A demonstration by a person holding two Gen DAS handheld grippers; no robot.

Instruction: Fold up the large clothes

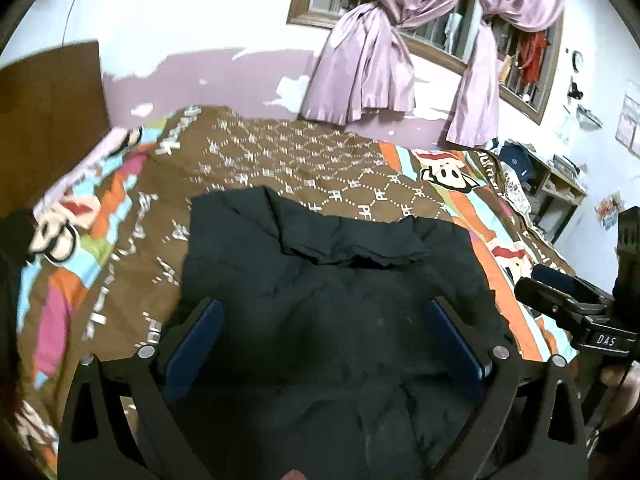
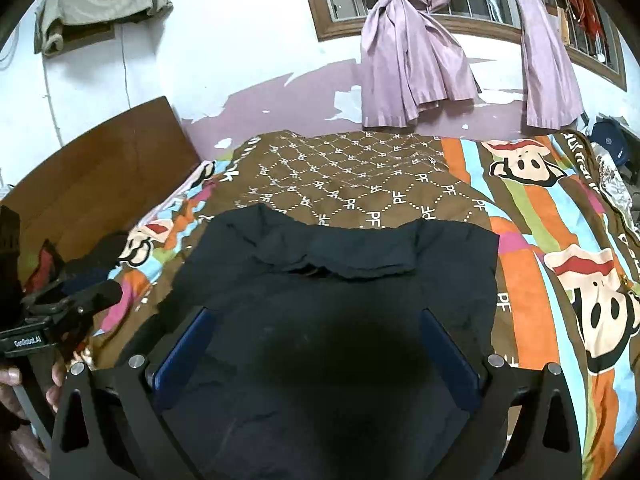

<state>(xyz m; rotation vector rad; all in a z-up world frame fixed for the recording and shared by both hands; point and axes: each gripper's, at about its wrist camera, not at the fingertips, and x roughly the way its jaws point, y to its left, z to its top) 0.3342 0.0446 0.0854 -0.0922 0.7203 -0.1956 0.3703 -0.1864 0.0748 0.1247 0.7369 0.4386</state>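
Observation:
A large black garment (image 1: 320,280) lies on the bed, its collar toward the far side; it also shows in the right wrist view (image 2: 340,280). My left gripper (image 1: 324,308) hangs over the garment's near part with its blue-padded fingers (image 1: 200,336) wide apart and nothing between them. My right gripper (image 2: 316,316) is likewise open above the garment, blue pads (image 2: 444,344) spread. The right gripper also shows at the right edge of the left wrist view (image 1: 560,292), and the left gripper at the left edge of the right wrist view (image 2: 80,296). The garment's near hem is hidden under the grippers.
The bed is covered by a brown patterned blanket (image 1: 300,152) with bright striped cartoon borders (image 2: 560,240). A wooden headboard (image 2: 100,176) stands at the left. Purple curtains (image 2: 412,60) and a window are behind the bed. A cluttered shelf (image 1: 556,184) stands at the right.

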